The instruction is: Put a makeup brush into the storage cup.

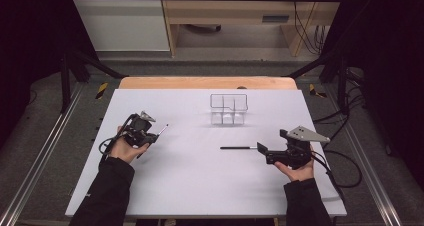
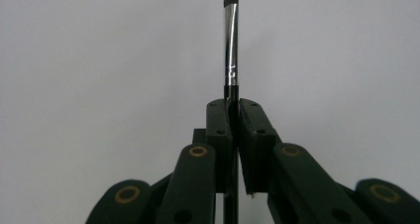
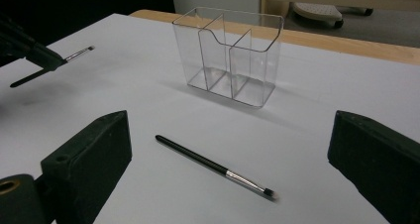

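White table [image 1: 200, 186]: the clear three-compartment organizer [image 1: 229, 109] is seen standing empty at the far side — nothing is stowed yet. One brush [image 2: 231, 45] is clamped by its handle in the left gripper [image 2: 235, 110], off the table. A second brush [image 3: 213, 168] lies flat between the wide-open jaws of the right gripper [image 1: 262, 148] — not yet gripped.

Glossy clear plastic organizer [image 3: 229, 55]; matt white tabletop [image 1: 190, 171].
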Action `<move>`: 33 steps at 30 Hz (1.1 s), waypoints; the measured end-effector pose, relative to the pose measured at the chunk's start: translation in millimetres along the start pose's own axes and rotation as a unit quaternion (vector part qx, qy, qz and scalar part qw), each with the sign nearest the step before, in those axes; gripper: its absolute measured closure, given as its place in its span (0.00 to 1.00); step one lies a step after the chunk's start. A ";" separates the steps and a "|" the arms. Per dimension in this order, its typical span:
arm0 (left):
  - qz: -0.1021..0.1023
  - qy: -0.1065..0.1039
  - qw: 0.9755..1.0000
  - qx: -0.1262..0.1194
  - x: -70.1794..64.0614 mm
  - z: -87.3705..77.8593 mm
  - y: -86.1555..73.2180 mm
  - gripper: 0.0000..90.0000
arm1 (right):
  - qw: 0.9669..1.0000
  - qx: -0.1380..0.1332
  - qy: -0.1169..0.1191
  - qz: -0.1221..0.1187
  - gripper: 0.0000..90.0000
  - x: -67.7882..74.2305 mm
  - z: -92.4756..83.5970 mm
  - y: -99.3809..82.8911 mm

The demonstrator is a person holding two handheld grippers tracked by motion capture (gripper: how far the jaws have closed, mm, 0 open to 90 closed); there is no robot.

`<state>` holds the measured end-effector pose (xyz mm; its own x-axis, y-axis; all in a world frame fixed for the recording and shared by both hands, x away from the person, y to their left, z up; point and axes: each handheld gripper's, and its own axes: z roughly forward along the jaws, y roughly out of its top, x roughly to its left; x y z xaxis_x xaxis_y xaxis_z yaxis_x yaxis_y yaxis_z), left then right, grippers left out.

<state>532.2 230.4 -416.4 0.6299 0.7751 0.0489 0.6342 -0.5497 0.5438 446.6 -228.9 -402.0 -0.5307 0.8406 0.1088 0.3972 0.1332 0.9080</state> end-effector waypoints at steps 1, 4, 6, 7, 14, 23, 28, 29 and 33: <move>0.000 0.000 1.000 -0.006 -1.2 -1.9 0.1 0.93 | 1.000 -0.002 0.001 0.002 0.04 0.2 -0.1 0.1; -0.002 0.000 1.000 -0.024 -6.0 -7.1 0.5 0.93 | 1.000 -0.004 0.002 0.006 0.04 0.3 -0.2 0.3; -0.004 -0.002 1.000 -0.030 -7.5 -8.9 0.4 0.93 | 1.000 -0.004 0.002 0.006 0.04 0.3 -0.2 0.3; -0.006 -0.005 0.999 -0.037 -9.1 -10.4 0.1 0.93 | 1.000 -0.004 0.002 0.007 0.04 0.3 -0.3 0.4; -0.012 -0.008 0.997 -0.080 -22.5 -18.8 -6.8 0.93 | 1.000 -0.006 0.003 0.011 0.03 0.7 0.6 0.2; -0.018 -0.012 0.991 -0.131 -36.4 -30.8 -15.2 0.93 | 1.000 -0.009 0.005 0.016 0.03 2.0 0.5 0.5; -0.023 -0.018 0.987 -0.160 -42.5 -40.2 -19.6 0.93 | 1.000 -0.014 0.000 0.019 0.03 3.0 0.6 0.9; -0.023 -0.017 0.986 -0.164 -43.6 -41.9 -20.4 0.93 | 1.000 -0.016 0.000 0.021 0.03 3.1 0.6 1.1; -0.027 -0.016 0.983 -0.181 -48.1 -48.3 -23.9 0.93 | 1.000 -0.017 0.002 0.023 0.03 4.5 1.1 1.4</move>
<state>465.1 221.3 -391.3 0.6167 0.7871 -0.0109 0.4690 -0.3563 0.8081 445.6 -224.4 -400.7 -0.5153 0.8432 0.1531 0.3956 0.0756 0.9153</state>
